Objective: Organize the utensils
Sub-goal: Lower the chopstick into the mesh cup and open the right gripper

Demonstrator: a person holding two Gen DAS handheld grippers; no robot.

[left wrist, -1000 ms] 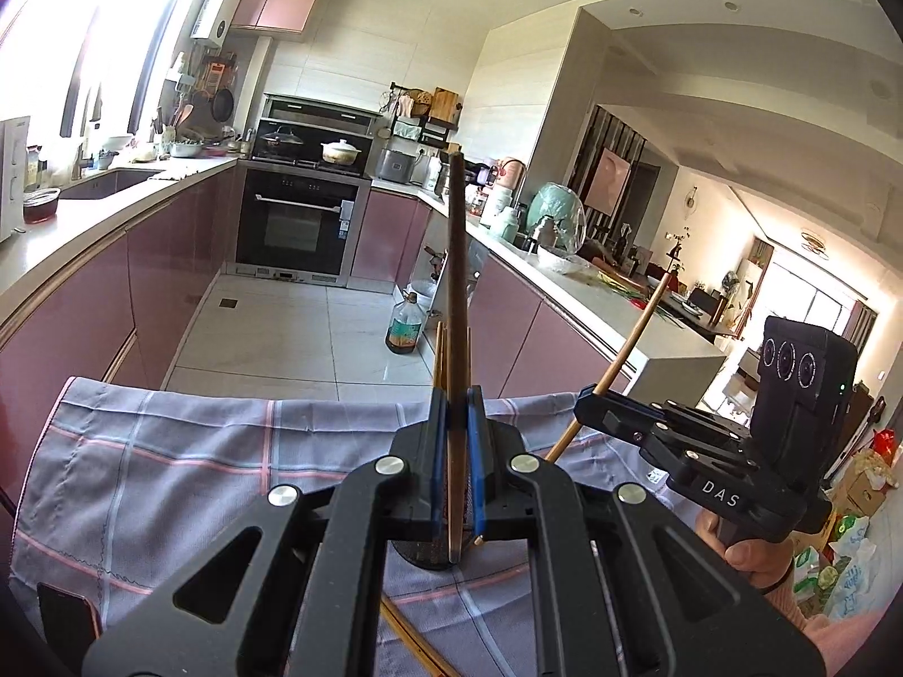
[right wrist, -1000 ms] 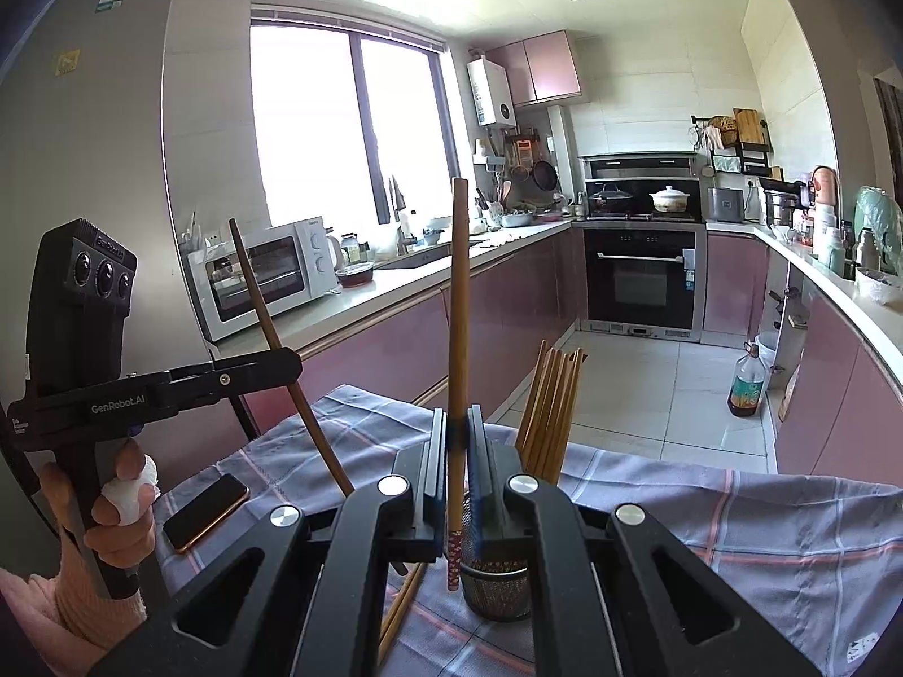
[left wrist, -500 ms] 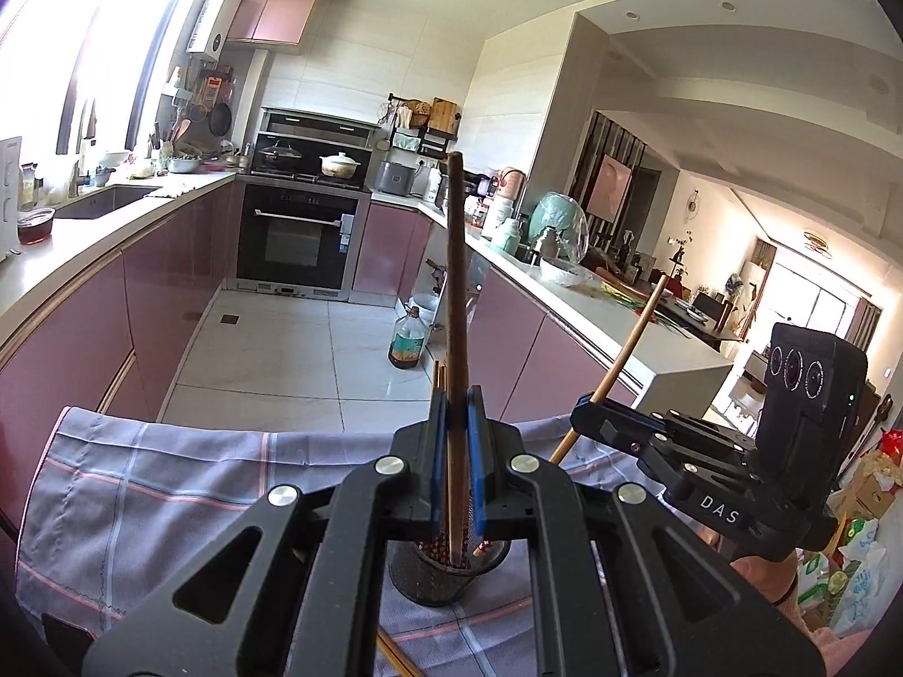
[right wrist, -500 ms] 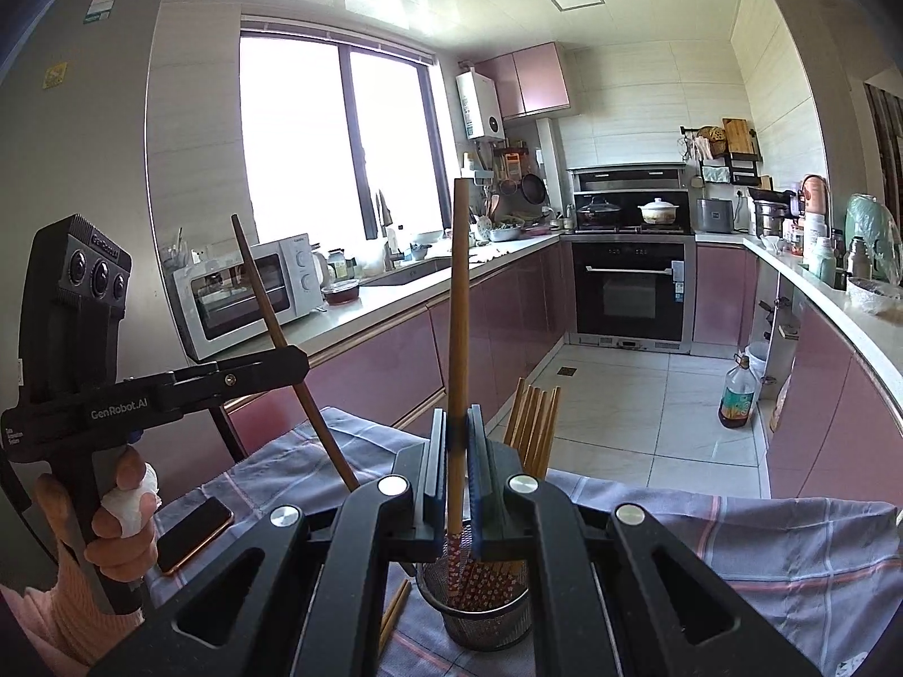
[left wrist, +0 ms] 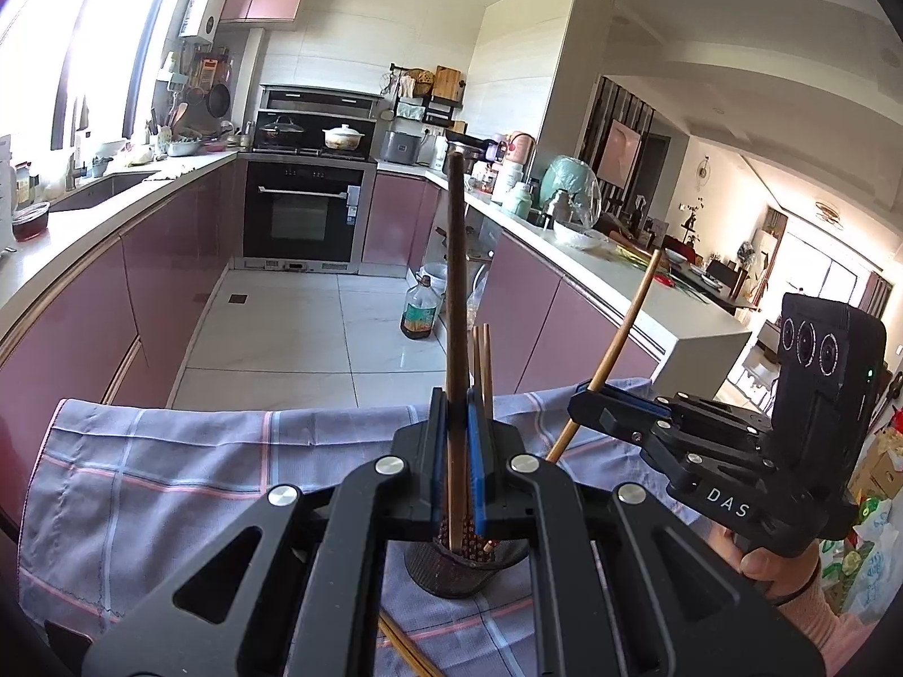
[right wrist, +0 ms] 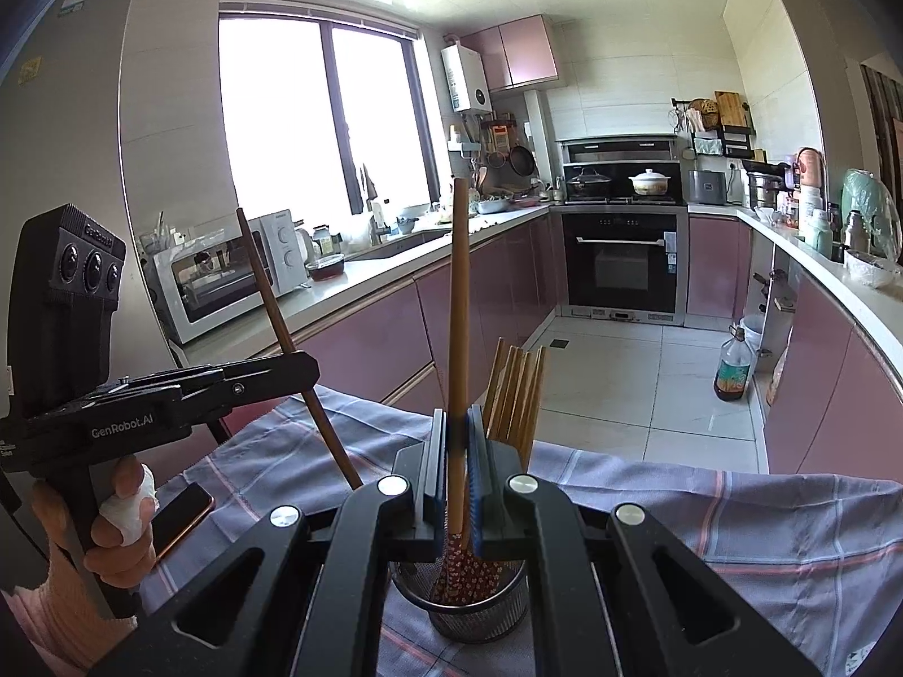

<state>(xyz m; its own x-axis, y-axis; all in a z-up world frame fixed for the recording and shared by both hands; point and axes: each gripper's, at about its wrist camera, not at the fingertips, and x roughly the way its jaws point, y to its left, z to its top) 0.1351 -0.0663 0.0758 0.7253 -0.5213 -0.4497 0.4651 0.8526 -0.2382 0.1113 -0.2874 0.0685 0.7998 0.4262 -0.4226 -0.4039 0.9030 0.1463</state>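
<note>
Chopsticks are the matter at hand: each tong is clamped tight on a single one, held upright. Left gripper (left wrist: pixel 457 440) pinches a dark chopstick (left wrist: pixel 455 282); right gripper (right wrist: pixel 457 445) pinches a lighter chopstick (right wrist: pixel 458 304) with a patterned red end, both lower tips reaching into the mesh holder (right wrist: pixel 480 615). More chopsticks (right wrist: pixel 516 395) stand in that holder, which sits on a checked cloth (right wrist: pixel 733 524). A phone (right wrist: pixel 180 519) lies at the cloth's left.
</note>
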